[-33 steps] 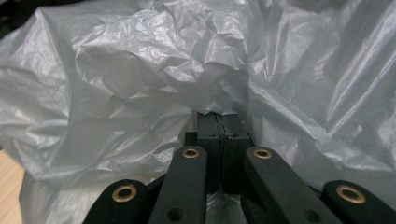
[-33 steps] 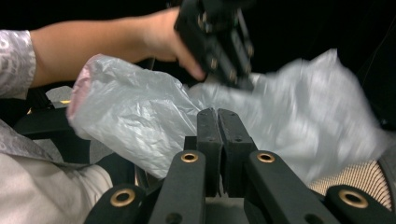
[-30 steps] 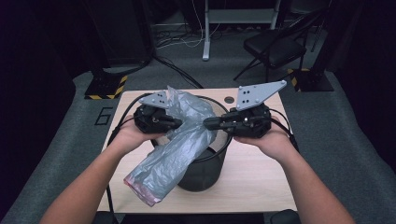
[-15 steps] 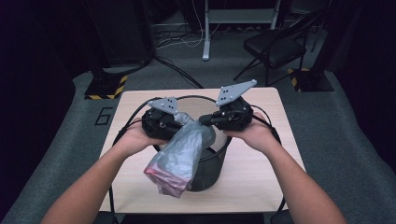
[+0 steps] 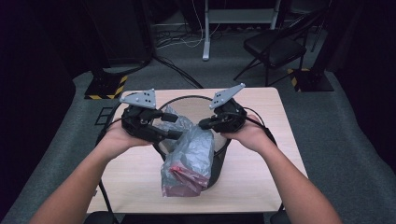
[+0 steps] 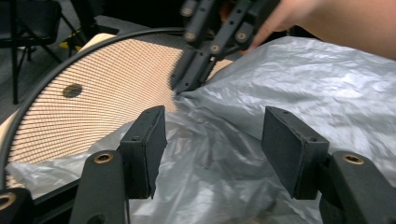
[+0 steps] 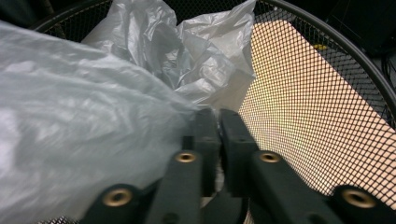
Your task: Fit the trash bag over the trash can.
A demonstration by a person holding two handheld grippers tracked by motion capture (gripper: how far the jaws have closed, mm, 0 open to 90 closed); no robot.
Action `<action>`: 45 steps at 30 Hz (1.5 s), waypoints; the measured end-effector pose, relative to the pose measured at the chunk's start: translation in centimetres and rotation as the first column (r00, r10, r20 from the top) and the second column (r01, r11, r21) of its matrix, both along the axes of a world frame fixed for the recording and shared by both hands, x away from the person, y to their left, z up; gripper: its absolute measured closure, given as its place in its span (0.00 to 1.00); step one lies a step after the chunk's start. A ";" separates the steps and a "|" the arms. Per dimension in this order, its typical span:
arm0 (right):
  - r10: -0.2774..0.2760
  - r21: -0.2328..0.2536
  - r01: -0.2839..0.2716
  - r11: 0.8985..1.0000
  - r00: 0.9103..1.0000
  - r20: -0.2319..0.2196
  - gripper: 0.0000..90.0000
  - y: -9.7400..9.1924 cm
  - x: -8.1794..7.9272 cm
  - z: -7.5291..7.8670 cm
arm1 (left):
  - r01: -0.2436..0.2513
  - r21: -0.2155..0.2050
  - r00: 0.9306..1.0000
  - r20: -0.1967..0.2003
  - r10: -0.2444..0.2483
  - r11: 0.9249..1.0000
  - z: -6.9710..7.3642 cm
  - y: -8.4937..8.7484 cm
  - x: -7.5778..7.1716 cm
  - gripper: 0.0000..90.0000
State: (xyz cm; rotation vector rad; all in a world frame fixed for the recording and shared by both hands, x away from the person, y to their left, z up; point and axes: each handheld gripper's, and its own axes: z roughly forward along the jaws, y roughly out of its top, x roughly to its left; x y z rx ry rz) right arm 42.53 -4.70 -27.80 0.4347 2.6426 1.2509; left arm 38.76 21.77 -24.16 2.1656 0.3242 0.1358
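Observation:
A grey plastic bag (image 5: 191, 154) with a pink patch low down hangs over the near rim of a black mesh wastebasket (image 5: 187, 99). My left gripper (image 5: 176, 127) is at the basket's left rim. Its jaws have just been opening and now stand apart (image 6: 212, 140), with the bag (image 6: 280, 74) lying loose below and between the pads, not pressed. My right gripper (image 5: 203, 125) is at the right rim. It pinches a corner of the bag (image 7: 70, 116) at its tips (image 7: 218, 119), though its jaws have just eased open a little. The film is pulled to a point there (image 6: 180, 86).
The basket stands in the middle of a light wooden table (image 5: 261, 107). Its mesh wall (image 7: 303, 93) shows the tabletop through it. A black chair (image 5: 275, 46) and a metal stand foot (image 5: 205, 42) are on the grey floor beyond.
Both hands came closer together and down to the basket's rim. The left jaws opened and let go of the bag, which has sagged down over the front of the basket.

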 end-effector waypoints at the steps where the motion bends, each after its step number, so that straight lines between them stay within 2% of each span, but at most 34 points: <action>1: -0.009 0.000 0.009 1.000 1.000 0.000 0.86 -0.1 0.0 0.0 | 0.008 0.012 1.000 -0.003 -0.008 1.000 -0.2 -0.1 -0.1 0.44; 4: -0.036 0.016 0.036 0.999 0.999 -0.005 0.71 -0.5 -0.1 0.2 | 0.019 0.038 1.000 -0.024 -0.019 0.999 -1.1 -0.5 -0.3 0.44; 6: -0.056 0.024 0.056 0.998 0.998 0.001 0.65 -1.0 -0.4 0.4 | 0.037 0.036 0.999 -0.028 -0.036 0.999 -1.5 -0.5 -0.7 0.44; 8: -0.073 0.038 0.073 0.997 0.997 0.003 0.61 -1.6 -0.7 0.8 | 0.041 0.033 0.999 -0.027 -0.040 0.999 -1.6 -0.4 -1.1 0.44; 10: -0.068 0.057 0.067 0.996 0.998 0.016 0.61 -2.3 -1.4 1.4 | 0.034 0.035 0.999 -0.016 -0.033 0.999 -1.5 -0.1 -1.4 0.44; 13: -0.026 0.082 0.024 0.996 1.000 0.016 0.57 -3.0 -2.8 2.3 | 0.034 0.026 0.999 -0.021 -0.033 0.999 -1.3 0.2 -1.7 0.44; 15: 0.022 0.099 -0.024 0.995 1.000 0.018 0.56 -3.3 -4.2 2.7 | 0.040 0.020 0.999 -0.024 -0.039 0.999 -1.3 0.3 -2.0 0.44; 21: 0.132 0.146 -0.128 0.981 0.991 -0.013 0.52 -3.8 -7.5 2.5 | 0.052 0.021 0.998 -0.019 -0.052 0.998 -1.6 0.2 -2.9 0.45; 24: 0.170 0.148 -0.163 0.975 0.985 -0.032 0.49 -3.7 -8.4 2.0 | 0.052 0.031 0.999 -0.017 -0.051 0.998 -1.8 -0.1 -2.9 0.45; 28: 0.180 0.131 -0.171 0.977 0.981 -0.064 0.48 -2.9 -8.2 1.1 | 0.047 0.031 0.999 -0.020 -0.046 0.998 -2.2 -0.6 -2.7 0.45; 32: 0.204 0.121 -0.192 0.974 0.974 -0.098 0.57 -2.2 -7.7 0.3 | 0.052 0.023 0.998 -0.041 -0.051 0.998 -2.7 -0.5 -2.3 0.46; 34: 0.208 0.116 -0.196 0.974 0.973 -0.101 0.69 -2.1 -7.5 0.0 | 0.049 0.026 0.998 -0.042 -0.048 0.998 -2.8 -0.5 -2.1 0.47; 36: 0.220 0.132 -0.205 0.970 0.969 -0.112 0.79 -2.2 -7.1 -0.1 | 0.050 0.025 0.998 -0.047 -0.049 0.998 -2.9 -0.5 -1.9 0.47; 39: 0.248 0.179 -0.222 0.959 0.958 -0.141 0.88 -2.5 -6.5 0.2 | 0.049 0.030 0.998 -0.037 -0.048 0.998 -2.7 -0.5 -1.9 0.47; 42: 0.248 0.211 -0.216 0.953 0.959 -0.137 0.93 -2.7 -6.3 0.7 | 0.046 0.029 0.999 -0.019 -0.046 0.999 -2.1 -0.4 -2.1 0.47; 45: 0.221 0.218 -0.194 0.957 0.969 -0.108 0.96 -2.5 -6.0 1.3 | 0.046 0.010 0.999 -0.005 -0.046 0.999 -1.2 -0.1 -2.4 0.45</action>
